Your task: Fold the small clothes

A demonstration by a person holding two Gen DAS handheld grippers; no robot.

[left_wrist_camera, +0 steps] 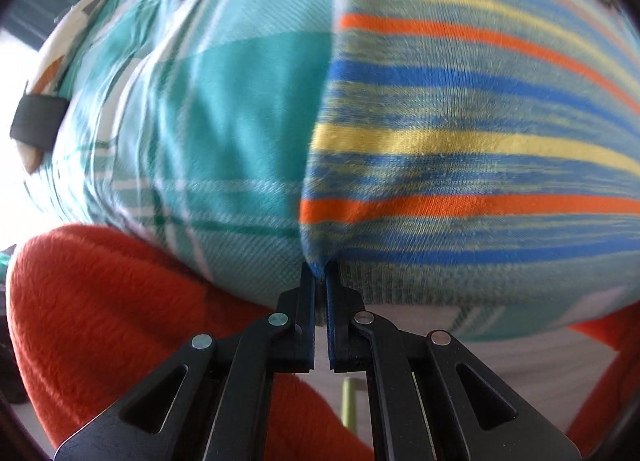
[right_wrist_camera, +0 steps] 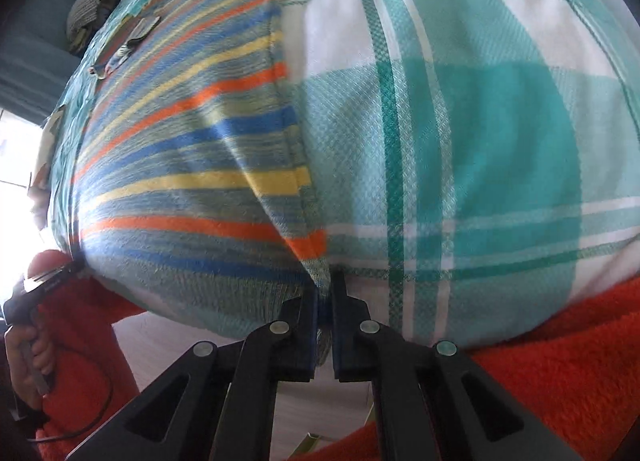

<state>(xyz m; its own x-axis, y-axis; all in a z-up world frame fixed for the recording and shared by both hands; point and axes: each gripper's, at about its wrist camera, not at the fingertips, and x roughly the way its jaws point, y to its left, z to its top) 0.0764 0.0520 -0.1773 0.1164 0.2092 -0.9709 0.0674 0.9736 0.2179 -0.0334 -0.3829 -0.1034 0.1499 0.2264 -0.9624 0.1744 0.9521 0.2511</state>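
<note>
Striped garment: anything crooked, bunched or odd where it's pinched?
Nothing stands out. The striped garment lies flat on the teal plaid cloth. The left gripper and right gripper are each shut on a near corner. Motion blur hides fine wrinkles.

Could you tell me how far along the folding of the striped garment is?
Done: both bottom corners of the striped garment are pinched, by the left gripper and the right gripper. In hand: it lies spread on the checked cloth. Left: no fold is visible yet.
</note>
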